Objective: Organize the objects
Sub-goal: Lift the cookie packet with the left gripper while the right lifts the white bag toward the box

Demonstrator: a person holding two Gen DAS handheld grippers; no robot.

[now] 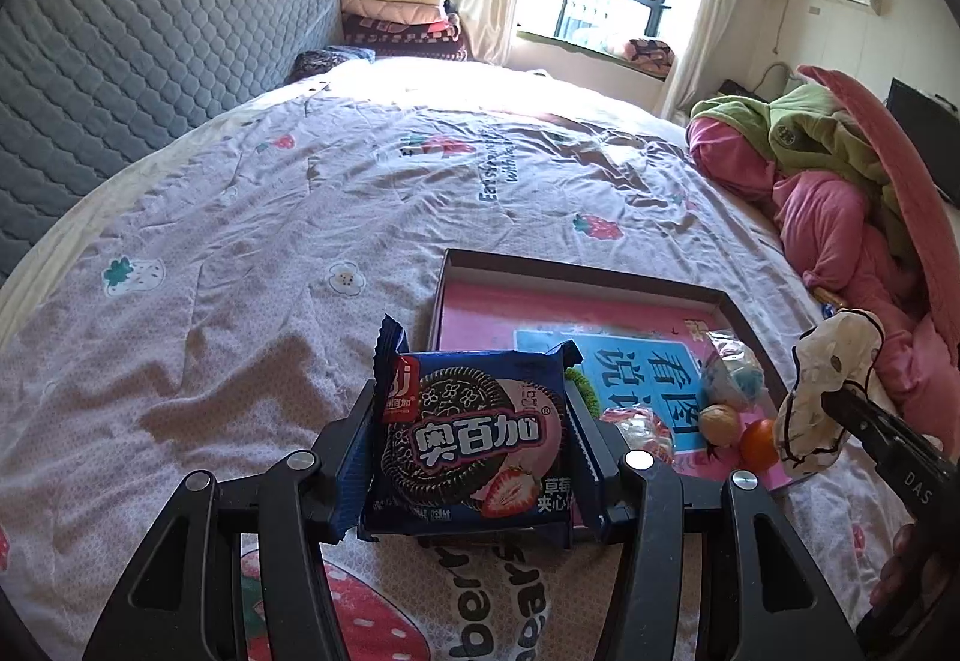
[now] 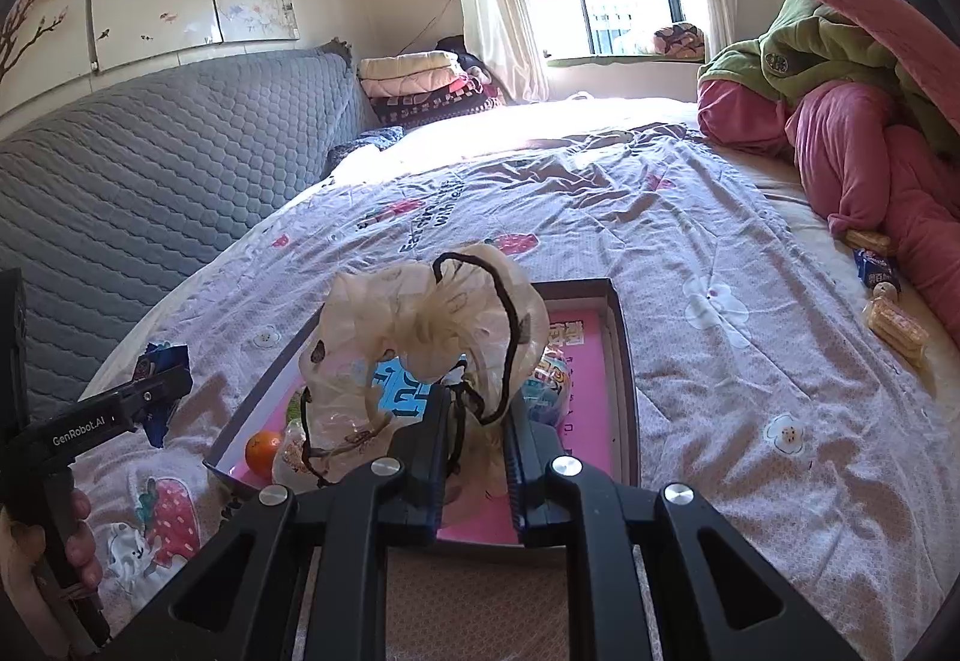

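My left gripper point(image 1: 474, 421) is shut on a blue cookie packet point(image 1: 474, 433), its pads pressing both side edges, just left of a shallow box point(image 1: 576, 271) with a pink floor on the bed. The box holds a walnut point(image 1: 719, 424), an orange point(image 1: 759, 443) and wrapped sweets point(image 1: 729, 373). My right gripper point(image 2: 477, 415) is shut on a cream sheer pouch point(image 2: 420, 325) with a black cord, held above the box point(image 2: 624, 361) near the orange point(image 2: 262, 451). The left wrist view shows that pouch point(image 1: 822, 391) at the right; the right wrist view shows the left gripper point(image 2: 171, 382) at the left.
The bed carries a strawberry-print cover point(image 1: 300, 217). A grey quilted headboard point(image 1: 120, 60) stands on the left. Pink and green bedding point(image 2: 852, 132) is heaped at the right, with a blue packet point(image 2: 876, 265) and wafer packs point(image 2: 894, 328) beside it. A hand point(image 2: 78, 529) grips the left tool.
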